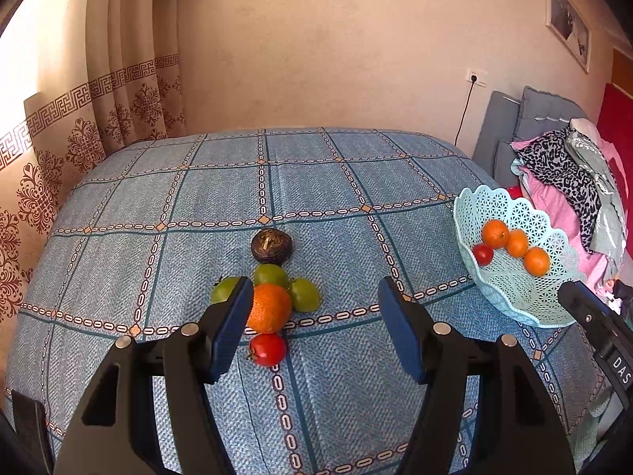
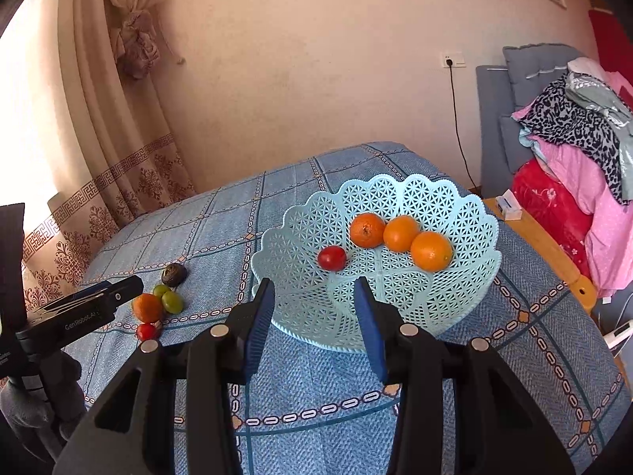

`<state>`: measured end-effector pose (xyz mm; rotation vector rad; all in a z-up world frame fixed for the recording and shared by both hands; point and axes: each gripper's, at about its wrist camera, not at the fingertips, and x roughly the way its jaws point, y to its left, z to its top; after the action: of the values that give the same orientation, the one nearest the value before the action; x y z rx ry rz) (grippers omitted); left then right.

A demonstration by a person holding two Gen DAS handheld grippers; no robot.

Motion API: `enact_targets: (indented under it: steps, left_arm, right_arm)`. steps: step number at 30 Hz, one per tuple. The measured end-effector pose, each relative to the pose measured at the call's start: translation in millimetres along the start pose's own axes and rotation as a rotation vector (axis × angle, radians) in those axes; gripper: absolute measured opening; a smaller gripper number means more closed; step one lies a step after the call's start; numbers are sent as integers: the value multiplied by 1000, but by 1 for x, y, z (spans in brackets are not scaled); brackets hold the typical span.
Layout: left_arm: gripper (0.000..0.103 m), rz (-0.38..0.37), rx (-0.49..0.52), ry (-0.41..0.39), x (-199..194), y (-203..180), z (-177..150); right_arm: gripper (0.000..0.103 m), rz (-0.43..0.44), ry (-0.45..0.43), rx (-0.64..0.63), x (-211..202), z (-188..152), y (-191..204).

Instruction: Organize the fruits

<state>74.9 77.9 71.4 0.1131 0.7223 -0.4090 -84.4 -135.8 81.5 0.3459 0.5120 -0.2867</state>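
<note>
On the blue checked tablecloth (image 1: 356, 182) lies a cluster of fruit: an orange (image 1: 270, 308), a red tomato (image 1: 268, 350), three green fruits (image 1: 270, 275) and a dark brown fruit (image 1: 271, 246). My left gripper (image 1: 314, 304) is open just in front of the cluster, its left finger beside the orange and touching nothing. A light blue lattice basket (image 2: 455, 206) holds three oranges (image 2: 400, 233) and a red tomato (image 2: 332, 258). My right gripper (image 2: 314, 297) is open and empty at the basket's near rim.
A bed headboard and a pile of clothes (image 2: 573, 130) stand right of the table. A wooden table edge (image 2: 554, 253) carries a small white box (image 2: 508, 206). Curtains (image 1: 59, 150) hang at the left. A power cord (image 2: 459, 130) runs down the wall.
</note>
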Motion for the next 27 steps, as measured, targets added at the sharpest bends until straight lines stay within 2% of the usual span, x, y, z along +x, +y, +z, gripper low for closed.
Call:
enact_targets:
  steps: [2, 11, 12, 16, 18, 20, 24, 27]
  left_arm:
    - [67, 10, -5, 9, 5, 5, -2]
    - [63, 44, -29, 68, 32, 18, -10]
    - [60, 43, -30, 76, 35, 18, -11]
    - [58, 45, -36, 95, 45, 22, -14]
    - [52, 42, -36, 103, 50, 23, -15]
    - [51, 50, -24, 90, 51, 24, -15]
    - [39, 43, -30, 86, 52, 26, -14]
    - [37, 36, -32, 87, 51, 29, -14]
  right_arm:
    - [49, 14, 3, -16, 0, -2, 7]
    - [49, 65, 36, -81, 6, -11, 38]
    - [49, 70, 43, -84, 7, -12, 40]
    - [49, 81, 61, -96, 11, -15, 46]
    - [49, 86, 68, -102, 13, -17, 49]
    - [49, 91, 75, -107, 14, -18, 51]
    - [49, 99, 88, -115, 18, -20, 55]
    - [49, 105, 94, -126, 19, -22, 60]
